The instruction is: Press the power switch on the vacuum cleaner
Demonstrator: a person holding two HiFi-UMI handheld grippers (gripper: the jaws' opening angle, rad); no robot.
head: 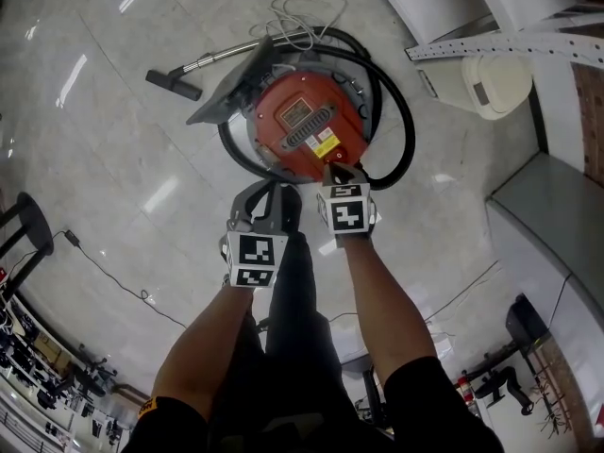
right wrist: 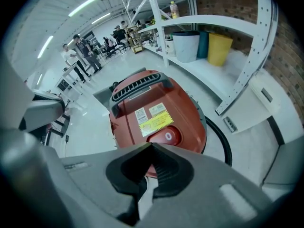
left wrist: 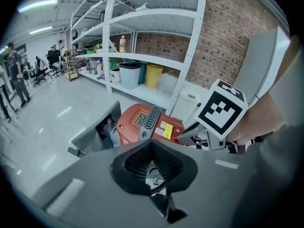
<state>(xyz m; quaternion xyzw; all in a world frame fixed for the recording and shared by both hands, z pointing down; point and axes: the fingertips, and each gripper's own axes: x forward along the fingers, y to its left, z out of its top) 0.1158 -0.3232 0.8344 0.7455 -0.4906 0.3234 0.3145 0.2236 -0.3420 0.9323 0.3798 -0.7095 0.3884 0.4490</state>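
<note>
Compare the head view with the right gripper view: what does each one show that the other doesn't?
Head view only: the metal wand with its floor nozzle, and a loose white cord. Right gripper view only: the round power switch just beyond the shut right tool, and storage bins. Both: the red vacuum cleaner and its black hose.

The left forearm [head: 203, 343] and right forearm [head: 382, 295] stretch forward and down, side by side. The left gripper [head: 267, 199] has its jaws closed tip to tip, with nothing between them. The right gripper [head: 338, 170], just right of that claw and slightly ahead of it, is likewise closed and empty.
</note>
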